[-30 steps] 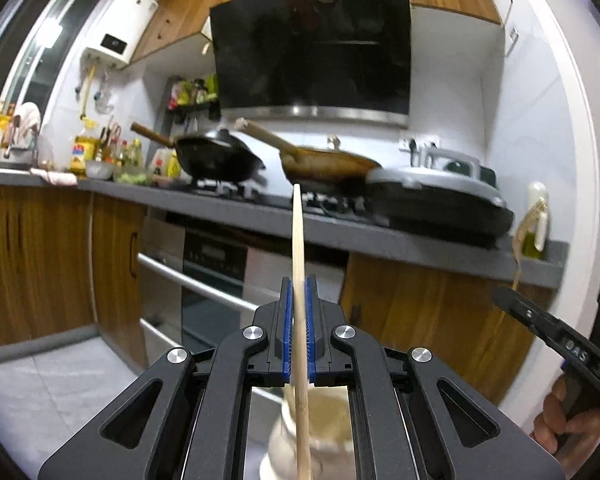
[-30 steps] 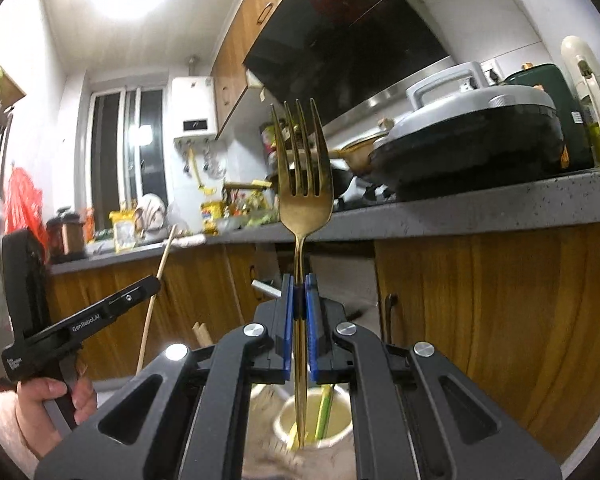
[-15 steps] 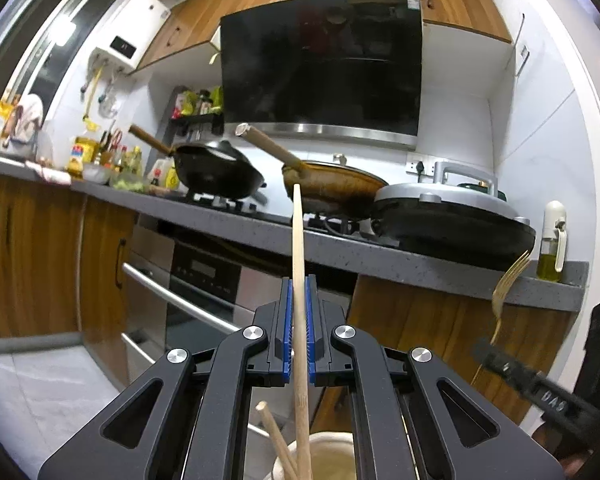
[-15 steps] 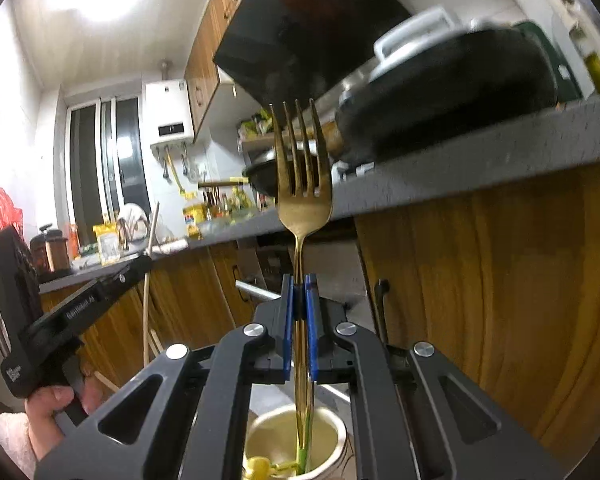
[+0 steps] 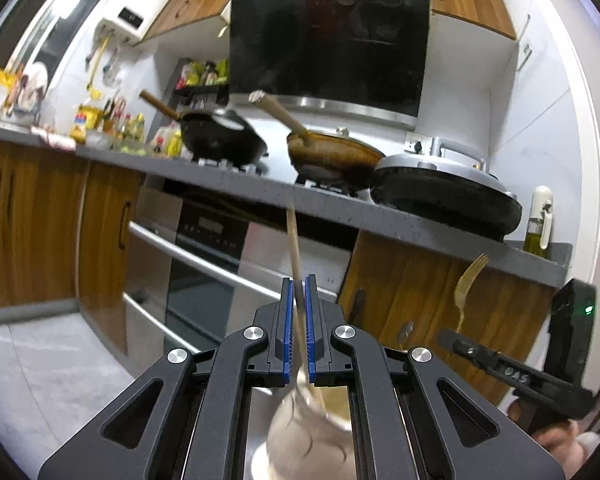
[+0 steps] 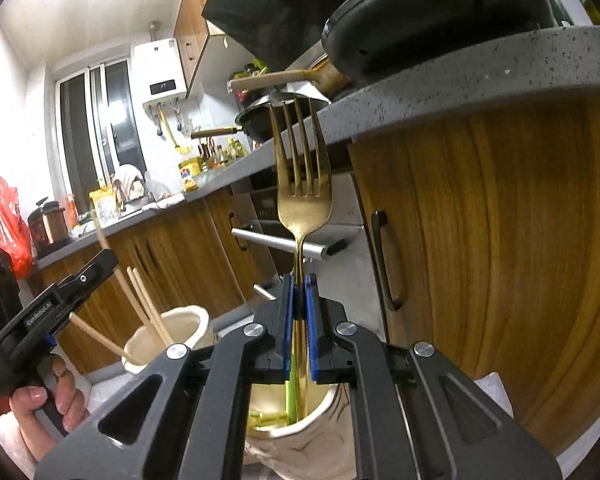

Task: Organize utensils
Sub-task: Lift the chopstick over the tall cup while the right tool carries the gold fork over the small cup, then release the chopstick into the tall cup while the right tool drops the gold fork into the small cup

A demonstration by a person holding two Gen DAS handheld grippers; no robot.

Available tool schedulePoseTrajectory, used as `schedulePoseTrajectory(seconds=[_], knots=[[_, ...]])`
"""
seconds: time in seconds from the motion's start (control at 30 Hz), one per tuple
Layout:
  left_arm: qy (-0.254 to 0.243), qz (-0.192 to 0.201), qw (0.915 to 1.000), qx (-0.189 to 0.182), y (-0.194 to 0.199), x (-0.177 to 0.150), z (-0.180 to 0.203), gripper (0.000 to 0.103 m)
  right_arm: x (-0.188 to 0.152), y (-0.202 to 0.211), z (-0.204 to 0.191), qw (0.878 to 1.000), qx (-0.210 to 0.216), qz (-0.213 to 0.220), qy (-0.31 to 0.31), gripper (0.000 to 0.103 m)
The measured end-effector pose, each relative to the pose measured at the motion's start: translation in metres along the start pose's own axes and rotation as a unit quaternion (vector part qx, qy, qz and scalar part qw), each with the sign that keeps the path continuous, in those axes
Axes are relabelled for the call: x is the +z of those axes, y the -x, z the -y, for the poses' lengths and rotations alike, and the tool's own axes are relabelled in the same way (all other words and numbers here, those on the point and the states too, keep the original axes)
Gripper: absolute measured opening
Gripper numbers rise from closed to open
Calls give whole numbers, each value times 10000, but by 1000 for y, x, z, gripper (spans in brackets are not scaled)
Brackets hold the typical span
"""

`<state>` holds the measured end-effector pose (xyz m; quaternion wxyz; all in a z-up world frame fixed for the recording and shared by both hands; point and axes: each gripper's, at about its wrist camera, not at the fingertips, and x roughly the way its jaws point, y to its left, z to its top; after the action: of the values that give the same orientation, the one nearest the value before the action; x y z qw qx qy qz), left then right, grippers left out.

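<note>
In the left wrist view my left gripper (image 5: 299, 292) has its blue pads slightly apart around a wooden chopstick (image 5: 294, 248), which leans between them with its lower end in a cream holder (image 5: 312, 436). In the right wrist view my right gripper (image 6: 299, 288) is shut on a gold fork (image 6: 302, 184), tines up, its handle reaching down into a second cream holder (image 6: 300, 436) with green items inside. The chopstick holder (image 6: 168, 340) with several chopsticks stands to the left there. The fork (image 5: 466, 284) also shows at the right of the left wrist view.
A grey counter (image 5: 340, 204) carries two pans (image 5: 220, 136) and a lidded cooker (image 5: 444, 192). Wooden cabinets (image 6: 480, 240) and an oven (image 5: 204, 264) lie behind the holders. A person's hand (image 6: 40, 400) grips the left tool.
The left pads have parted and the chopstick has slid down, now leaning loose. The right gripper has lowered the fork's handle deeper into its holder.
</note>
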<state>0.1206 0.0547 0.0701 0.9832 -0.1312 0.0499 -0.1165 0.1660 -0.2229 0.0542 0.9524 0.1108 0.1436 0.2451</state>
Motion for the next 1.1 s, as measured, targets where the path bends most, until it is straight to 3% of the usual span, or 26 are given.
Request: schedulePoseTrajectory(seconds=[0.23,0.4,0.6,0.83,0.9,0.93,0.97,1.1], knots=[[43,-254,9996,-125,6,-11,-3,6,-15,-3,-3,9991,-161,-348,204,6],[-35,-507,9986,-172,-1,-19,-1,7,-16,-3,-2,9990,-196,-353,179,6],[-125,-518,9985,-133,-2,-22,1,10,-17,-5,2,9989,-288,-354,125,7],[-114,-495,9987,2,-1,-23,-1,22,-16,-7,1,9985,-389,-373,121,8],[-132,-479,9988,33,-1,-23,0,26,-16,-7,1,9983,-429,-368,124,11],[-135,-471,9988,38,-1,-22,-1,29,-16,-7,1,9983,-435,-359,121,21],[-133,-457,9989,41,0,-22,0,32,-16,-6,0,9984,-429,-339,126,24],[-127,-403,9990,110,2,-21,-1,37,-16,-5,-1,9982,-498,-281,191,29]])
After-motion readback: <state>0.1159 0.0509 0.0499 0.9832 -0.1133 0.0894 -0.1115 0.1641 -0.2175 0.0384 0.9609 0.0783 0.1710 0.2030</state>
